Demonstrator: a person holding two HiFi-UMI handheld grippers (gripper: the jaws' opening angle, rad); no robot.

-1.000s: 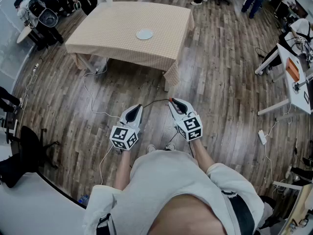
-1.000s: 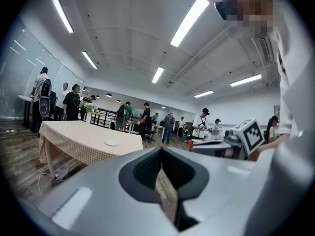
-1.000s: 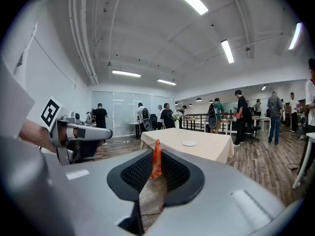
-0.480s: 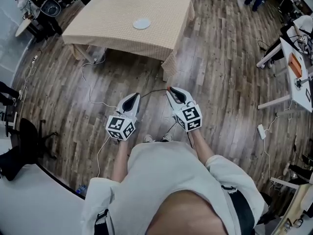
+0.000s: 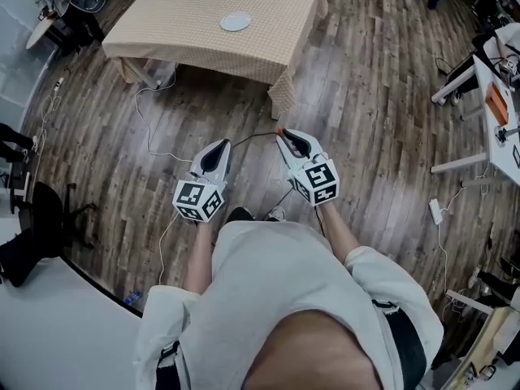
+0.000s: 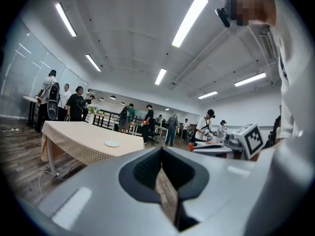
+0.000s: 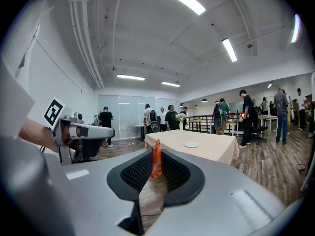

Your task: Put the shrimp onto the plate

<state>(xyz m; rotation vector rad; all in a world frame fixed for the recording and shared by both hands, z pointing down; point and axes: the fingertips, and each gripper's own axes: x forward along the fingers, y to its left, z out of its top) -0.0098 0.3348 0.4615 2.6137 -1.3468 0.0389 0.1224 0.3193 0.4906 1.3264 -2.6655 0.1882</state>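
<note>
- The right gripper (image 7: 156, 175) is closed on the shrimp (image 7: 156, 159). This thin orange piece is pinched low down between the ribbed black fingers (image 7: 173, 170), and its upper end stands up above them.
- The fingers (image 6: 147, 168) of the left gripper (image 6: 160, 157) are drawn together at the tips, and nothing is held between them.
- From the head view, both grippers are seen held out side by side in front of the person, roughly level, above a wooden floor (image 5: 366, 96).
- The plate (image 5: 236, 23), small, pale and empty, lies on a counter (image 5: 187, 31) covered with a checked cloth. It is well apart from the grippers, so the shrimp is judged to be mid-carry.
- To do this step well, the grip should be kept steady while the counter is approached. The shrimp should be lowered over the middle of the plate, and the fingers parted only once it is close above the plate.
- A white cable (image 5: 149, 149) lies on the floor on the near side of the counter and should be stepped around.
- No brand or readable writing is visible. Only black-and-white square markers are seen on the left cube (image 5: 197, 199) and the right cube (image 5: 318, 182).
</note>
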